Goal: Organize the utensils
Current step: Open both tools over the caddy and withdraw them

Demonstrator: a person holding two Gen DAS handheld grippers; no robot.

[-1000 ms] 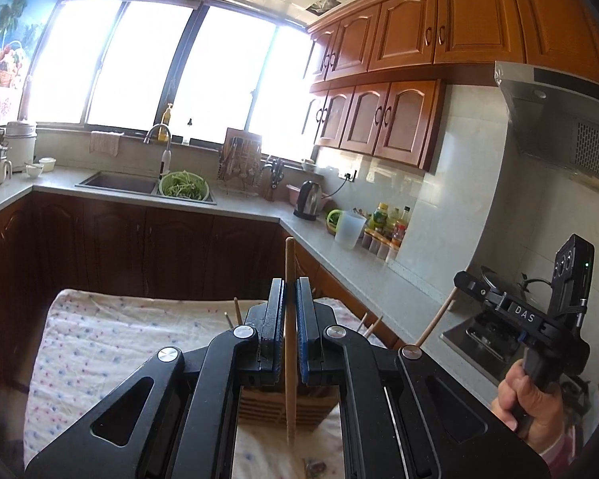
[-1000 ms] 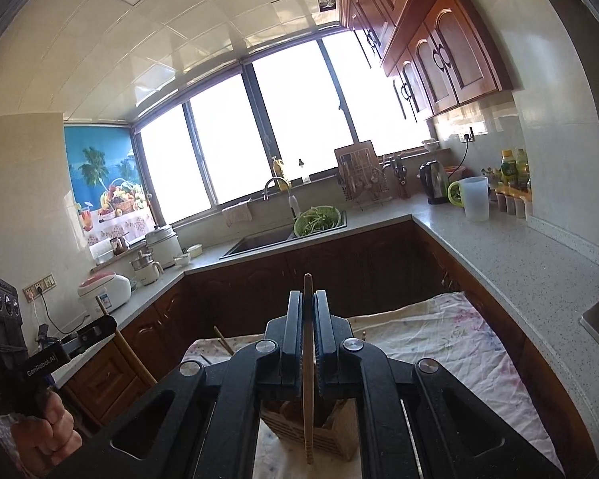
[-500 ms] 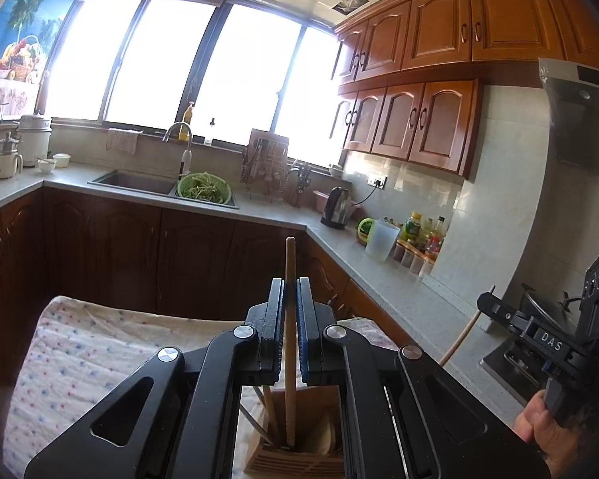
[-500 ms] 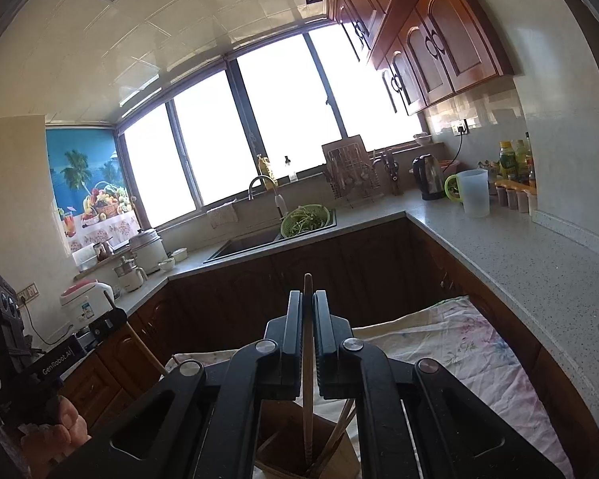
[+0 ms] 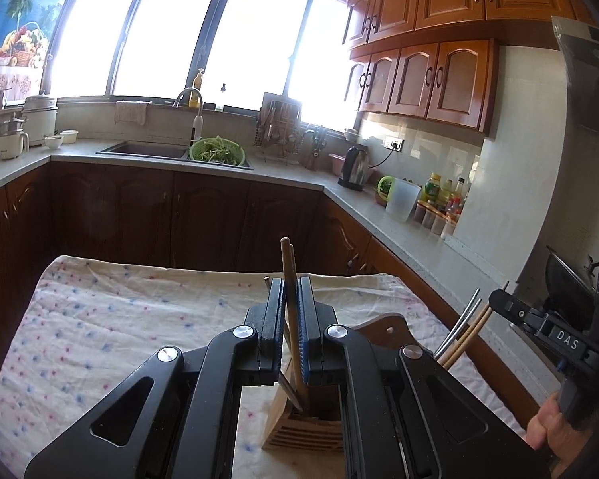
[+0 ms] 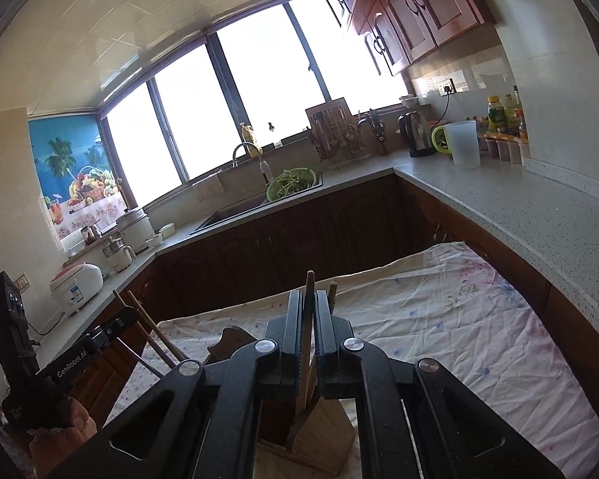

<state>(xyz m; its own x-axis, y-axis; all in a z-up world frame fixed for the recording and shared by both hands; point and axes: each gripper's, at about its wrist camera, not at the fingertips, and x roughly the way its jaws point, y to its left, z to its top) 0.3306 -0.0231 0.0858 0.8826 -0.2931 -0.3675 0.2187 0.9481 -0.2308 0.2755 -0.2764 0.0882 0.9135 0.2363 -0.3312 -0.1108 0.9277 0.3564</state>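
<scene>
1. Far left of the left wrist view: pale cooking pots on the grey counter, below a tropical fruit poster.
2. Next along: sink under the bright window, a green colander of greens at its right edge.
3. Low in the foreground: cloth-covered tabletop, dotted pink and blue.
4. Centre: left hand-held gripper clamped shut on a wooden chopstick, nearly upright, lower end reaching down into the wooden holder on the tabletop.
5. Beside that chopstick, a second wooden stick already leaning in the same compartment.
6. Right of centre: more utensils in another part of the holder, metal and wooden handles slanting up to the right.
7. Far right: right hand-held gripper seen from the side, gripped by a hand; kettle, white jug and bottles on the counter behind.
8. Right wrist view, left to right: left hand-held gripper at the edge with wooden sticks angled beside it, then the right hand-held gripper closed on its own upright chopstick, lower end down in the holder's open top.
</scene>
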